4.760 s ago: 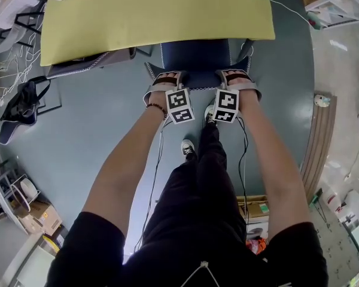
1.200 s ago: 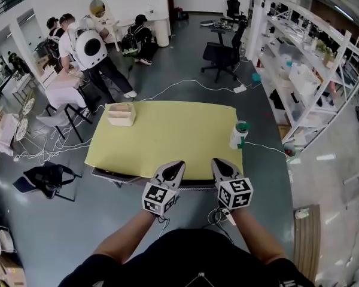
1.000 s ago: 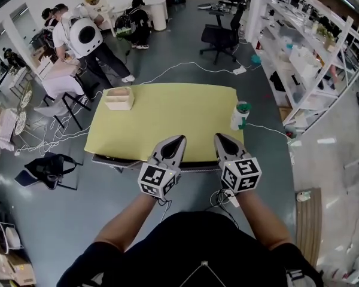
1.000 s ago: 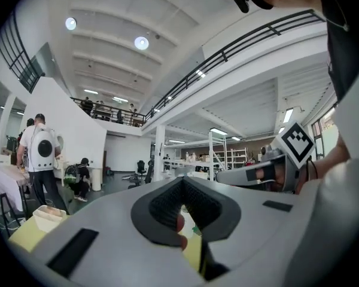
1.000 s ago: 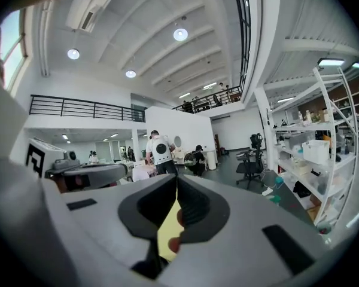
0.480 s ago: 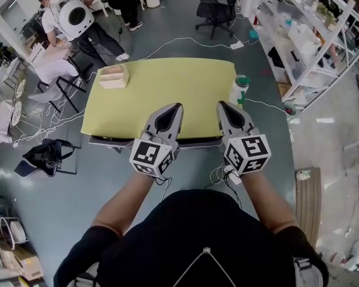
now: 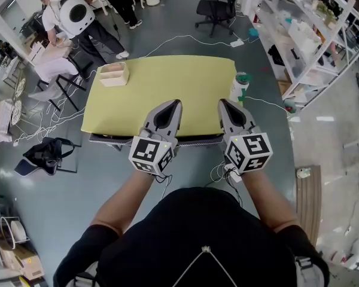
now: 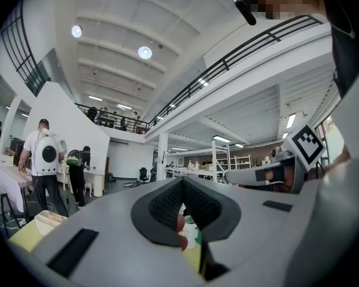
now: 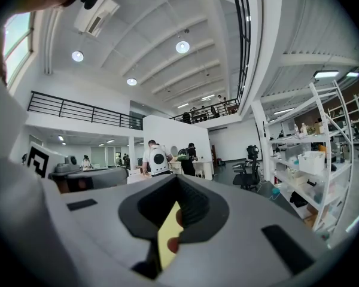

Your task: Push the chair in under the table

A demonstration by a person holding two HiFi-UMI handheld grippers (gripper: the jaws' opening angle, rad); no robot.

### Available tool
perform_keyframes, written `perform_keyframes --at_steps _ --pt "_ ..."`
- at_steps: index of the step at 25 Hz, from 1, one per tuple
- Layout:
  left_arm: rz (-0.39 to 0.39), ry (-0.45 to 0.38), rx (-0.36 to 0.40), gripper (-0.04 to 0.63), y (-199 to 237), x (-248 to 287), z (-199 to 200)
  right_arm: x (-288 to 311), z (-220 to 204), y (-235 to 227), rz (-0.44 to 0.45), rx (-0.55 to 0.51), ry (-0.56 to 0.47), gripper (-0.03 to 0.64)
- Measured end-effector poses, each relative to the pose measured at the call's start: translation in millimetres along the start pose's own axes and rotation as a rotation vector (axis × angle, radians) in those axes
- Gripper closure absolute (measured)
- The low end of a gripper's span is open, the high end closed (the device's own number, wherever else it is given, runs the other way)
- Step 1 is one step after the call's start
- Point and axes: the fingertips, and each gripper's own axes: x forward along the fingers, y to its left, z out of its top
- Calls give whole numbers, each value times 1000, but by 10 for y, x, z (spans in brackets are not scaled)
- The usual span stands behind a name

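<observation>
Grey workshop floor surrounds a yellow table (image 7: 161,88), with people (image 7: 78,17) at the far left, a black bag (image 7: 45,154) on the floor and a small box (image 7: 112,75) on the table's far left corner. Over the near edge the left gripper (image 7: 171,103) and the right gripper (image 7: 227,103) hover side by side, each with its jaws pressed together and holding nothing. Between them a dark strip of the chair (image 7: 197,140) shows, tucked under that edge, and a green-capped bottle (image 7: 240,87) stands at the table's right side.

We see bright, even light from round ceiling lamps (image 9: 182,46) (they glare a little); the gripper views bend strongly toward dark, rounded edges.
</observation>
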Motion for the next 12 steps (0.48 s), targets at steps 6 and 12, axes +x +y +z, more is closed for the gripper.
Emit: perform_keyframes --at_steps 6,12 --pt "9 10 -4 584 -19 -32 -54 -50 -45 1 0 -4 5 601" --pt "18 21 -13 584 -22 -117 -129 -90 -130 51 -2 -1 18 601"
